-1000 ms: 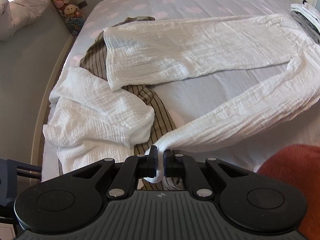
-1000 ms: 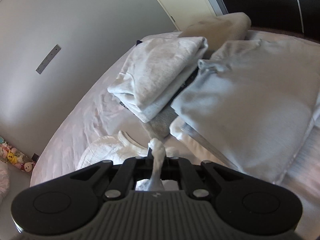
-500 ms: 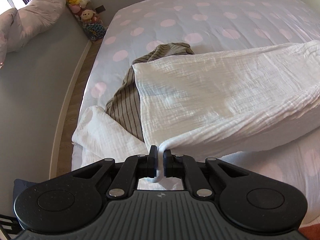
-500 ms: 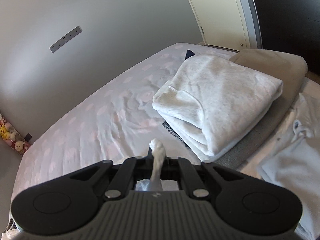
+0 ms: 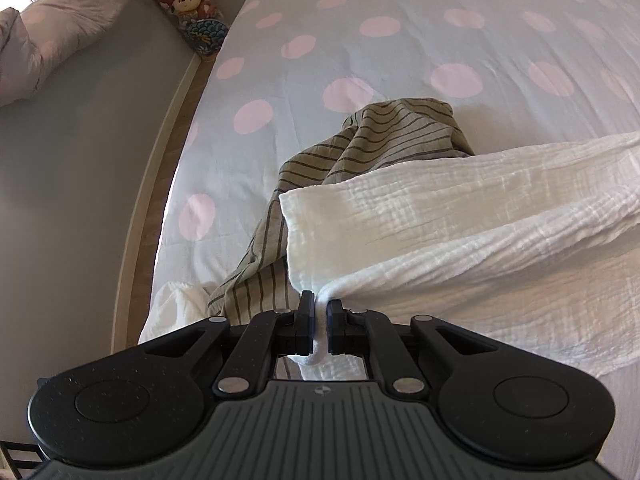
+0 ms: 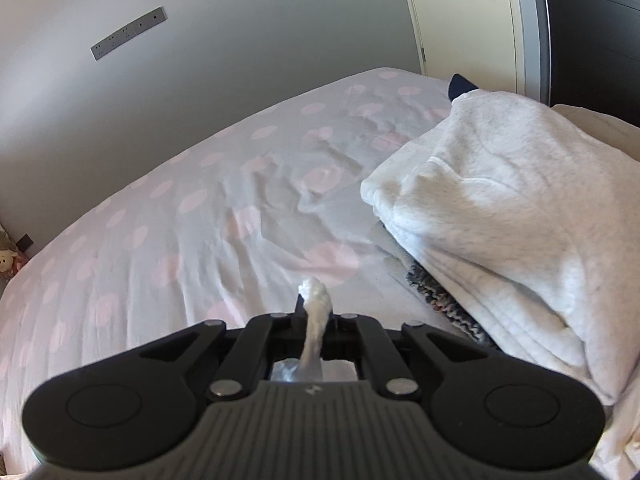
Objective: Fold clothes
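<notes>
White crinkle garment (image 5: pixel 460 216) lies across the bed (image 5: pixel 400 60), partly doubled over itself, w/ its left end resting on a brown striped garment (image 5: pixel 360 152) that pokes out underneath. Further left, by the mattress edge, a bit of another white cloth (image 5: pixel 176 300) shows.

Left tongs (image 5: pixel 319 314) are clamped on a corner of the white piece, fabric pinched b/w the pads and bunched behind them. Over to the right, right tongs (image 6: pixel 316 316) are likewise closed on a twisted tuft of white cloth (image 6: pixel 317 296) – prob. the same garment's other corner, though we can't see the link from that view. Beyond them sits a folded pile, a pale grey sweater (image 6: pixel 500 208) on top.

We judge we're mid-fold: both corners held, one half being carried over the other. Next move calls for bringing both corners down level onto the far edge, keeping tension even so the layer lands flat, w/o dragging the striped piece along. Then let go.
</notes>
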Motion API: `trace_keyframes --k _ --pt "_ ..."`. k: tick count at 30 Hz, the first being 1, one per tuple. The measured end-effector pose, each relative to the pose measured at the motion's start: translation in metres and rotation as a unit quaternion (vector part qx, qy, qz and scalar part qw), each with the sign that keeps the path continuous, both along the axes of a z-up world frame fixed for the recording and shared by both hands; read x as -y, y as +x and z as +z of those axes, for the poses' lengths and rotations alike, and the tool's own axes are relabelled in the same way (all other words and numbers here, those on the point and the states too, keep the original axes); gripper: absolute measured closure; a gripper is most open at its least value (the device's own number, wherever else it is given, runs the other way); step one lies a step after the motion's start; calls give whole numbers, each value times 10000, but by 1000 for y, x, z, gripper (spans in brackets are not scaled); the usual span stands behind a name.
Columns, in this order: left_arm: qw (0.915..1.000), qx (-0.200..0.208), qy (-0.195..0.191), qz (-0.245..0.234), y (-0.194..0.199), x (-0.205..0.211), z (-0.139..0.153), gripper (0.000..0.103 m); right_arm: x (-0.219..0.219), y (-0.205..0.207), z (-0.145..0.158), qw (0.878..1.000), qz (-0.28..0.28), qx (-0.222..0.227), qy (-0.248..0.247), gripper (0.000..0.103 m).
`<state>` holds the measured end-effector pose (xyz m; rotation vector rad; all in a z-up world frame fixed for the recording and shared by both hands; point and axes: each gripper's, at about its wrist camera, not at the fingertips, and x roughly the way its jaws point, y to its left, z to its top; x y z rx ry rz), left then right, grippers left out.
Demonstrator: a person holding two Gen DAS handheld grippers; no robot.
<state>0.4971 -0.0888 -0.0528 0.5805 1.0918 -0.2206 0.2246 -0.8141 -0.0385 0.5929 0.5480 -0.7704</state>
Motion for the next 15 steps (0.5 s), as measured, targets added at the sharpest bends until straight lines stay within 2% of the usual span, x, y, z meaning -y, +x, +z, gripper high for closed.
trace_keyframes --k 5,6,7,9,11,12,13,15 --pt "9999 44 -48 149 21 8 -22 99 1 16 -14 10000 5 -35 -30 98" --pt "9997 79 -97 209 24 8 -24 98 2 19 -17 10000 7 -41 -37 95" --pt "9996 107 -89 251 25 9 -25 94 2 22 -19 10000 8 -48 -43 90" --pt "9992 184 -123 332 27 8 -26 88 3 28 -25 10000 10 -62 -55 89" --pt "9985 285 -212 408 27 6 -22 85 3 34 -30 9999 12 -76 -67 74" --pt "9981 336 -256 447 27 5 -20 82 4 37 -33 9999 13 -83 -73 63" --pt "9971 415 -373 508 27 2 -16 79 3 38 -33 9999 25 -80 -83 58" --pt "9955 564 -483 590 24 -4 -6 73 -2 34 -23 9999 79 -50 -112 57"
